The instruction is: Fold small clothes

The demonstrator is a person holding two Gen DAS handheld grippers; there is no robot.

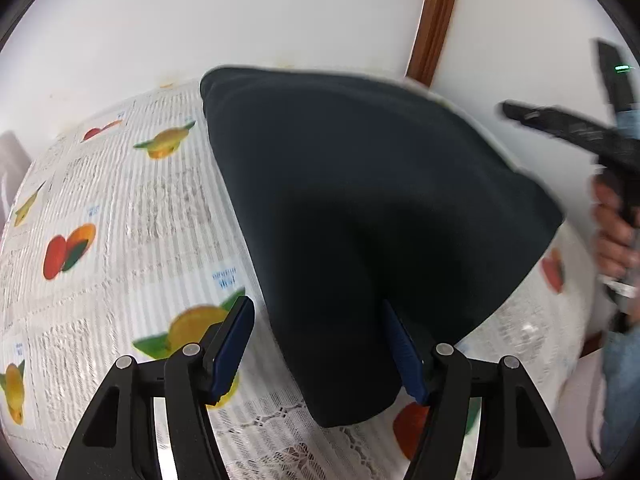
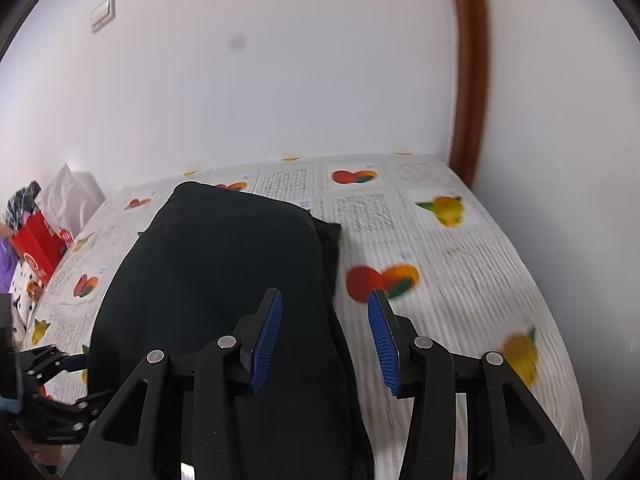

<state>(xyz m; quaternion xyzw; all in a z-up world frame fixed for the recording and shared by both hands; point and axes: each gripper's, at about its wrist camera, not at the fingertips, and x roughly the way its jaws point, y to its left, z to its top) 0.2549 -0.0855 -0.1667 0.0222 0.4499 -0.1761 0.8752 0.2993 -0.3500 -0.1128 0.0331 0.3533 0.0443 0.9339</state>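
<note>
A fold looks just laid on the dark garment (image 2: 224,280), which lies doubled over on the fruit-print surface (image 2: 440,248).

I'd judge the next move needs a fresh edge picked for another fold. The right tool (image 2: 326,336) stands part open over the cloth's edge, pinching nothing; the left tool (image 1: 320,344) gapes wide with cloth between its pads, not clamped.

Garment (image 1: 360,200) — matt dark cloth; tablecloth (image 1: 140,208) — glossy printed plastic.
</note>
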